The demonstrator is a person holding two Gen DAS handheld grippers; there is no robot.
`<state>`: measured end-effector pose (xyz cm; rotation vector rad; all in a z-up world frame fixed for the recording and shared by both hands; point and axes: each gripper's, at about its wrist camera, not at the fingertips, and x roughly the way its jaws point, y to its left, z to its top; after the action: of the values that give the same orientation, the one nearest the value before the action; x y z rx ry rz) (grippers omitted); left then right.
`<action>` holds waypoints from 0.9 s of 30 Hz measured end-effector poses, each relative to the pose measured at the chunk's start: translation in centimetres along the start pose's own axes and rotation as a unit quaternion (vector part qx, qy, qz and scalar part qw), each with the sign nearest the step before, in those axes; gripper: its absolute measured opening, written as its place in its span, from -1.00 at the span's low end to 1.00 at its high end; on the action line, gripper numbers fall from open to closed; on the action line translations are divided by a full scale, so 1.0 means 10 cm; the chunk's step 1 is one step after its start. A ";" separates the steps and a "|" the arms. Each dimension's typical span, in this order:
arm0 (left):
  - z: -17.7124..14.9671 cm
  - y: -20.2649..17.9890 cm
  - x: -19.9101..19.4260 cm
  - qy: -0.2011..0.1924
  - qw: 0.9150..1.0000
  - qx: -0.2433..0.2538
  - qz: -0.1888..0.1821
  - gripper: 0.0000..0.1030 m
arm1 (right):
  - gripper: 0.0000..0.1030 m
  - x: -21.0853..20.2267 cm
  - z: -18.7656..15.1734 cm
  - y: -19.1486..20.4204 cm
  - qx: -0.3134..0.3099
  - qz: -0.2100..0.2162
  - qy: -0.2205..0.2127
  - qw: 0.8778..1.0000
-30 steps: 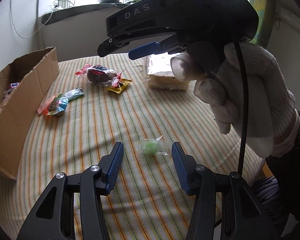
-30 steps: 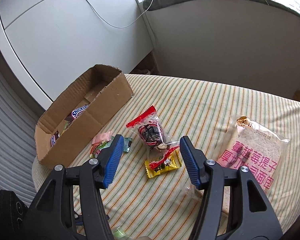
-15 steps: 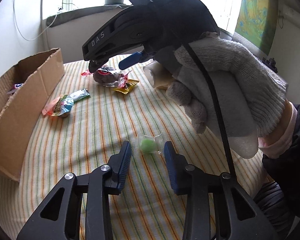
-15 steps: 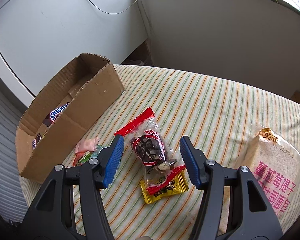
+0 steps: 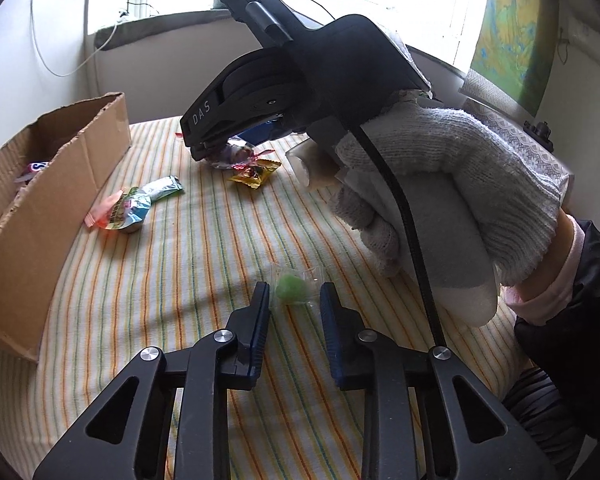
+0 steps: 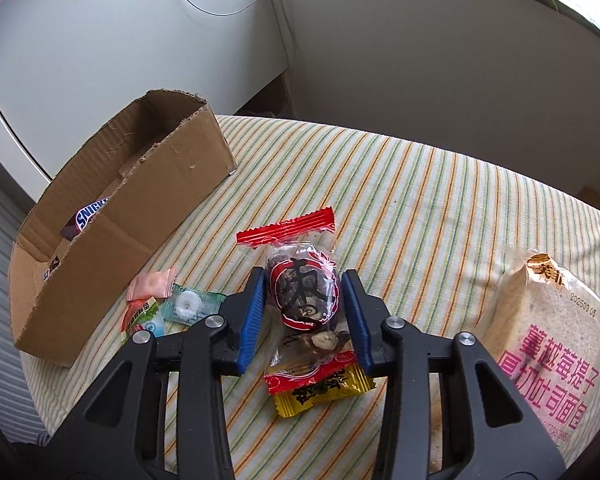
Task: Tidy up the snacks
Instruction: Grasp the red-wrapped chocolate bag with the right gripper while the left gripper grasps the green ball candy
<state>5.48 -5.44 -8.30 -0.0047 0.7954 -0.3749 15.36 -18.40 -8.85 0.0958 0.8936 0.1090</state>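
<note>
**Both grippers closing on wrapped snacks**

While we look along the left gripper (image 5: 294,300), we see its jaws have just been closing around a green candy (image 5: 290,289) in a clear wrapper; the candy lies on the striped tablecloth (image 5: 180,280), the blue pads sit at the wrapper's edges, and we cannot tell whether they press the candy itself; farther off, our gloved right hand (image 5: 440,184) holds the right gripper (image 5: 220,152) tipped down over a dark snack beside a yellow packet (image 5: 256,168); a green-and-pink packet (image 5: 126,210) lies near the cardboard box (image 5: 40,208) at the left.

From the right wrist view, the right gripper's jaws have just been closing on a date snack (image 6: 302,292) in a clear wrapper with a red top edge; both blue pads touch its sides, so we grasp it where it lies on the cloth; its lower end overlaps the yellow packet (image 6: 320,394); a mint packet (image 6: 190,304) and a pink sweet (image 6: 152,284) lie just left of it, beside the box (image 6: 140,216), which holds a Snickers bar (image 6: 86,214); a bread bag (image 6: 548,344) lies at the right.
</note>
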 end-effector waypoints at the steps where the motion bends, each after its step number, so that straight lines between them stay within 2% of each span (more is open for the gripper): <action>1: 0.00 0.00 0.00 0.000 1.000 -0.001 -0.002 -0.55 | -0.24 -0.02 -0.01 -0.01 -0.001 -0.002 0.000 1.000; 14: 0.00 0.13 -0.04 -0.006 1.000 -0.017 -0.008 -0.58 | -0.25 -0.20 0.00 -0.05 0.007 -0.004 -0.019 1.000; 27: 0.07 0.33 -0.33 -0.053 0.998 -0.034 0.016 -0.58 | -0.25 -0.76 -0.09 0.03 -0.003 0.008 -0.064 0.998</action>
<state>4.98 -1.37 -6.00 -0.0745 0.7023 -0.3145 9.89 -19.10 -3.53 0.1022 0.7653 0.1193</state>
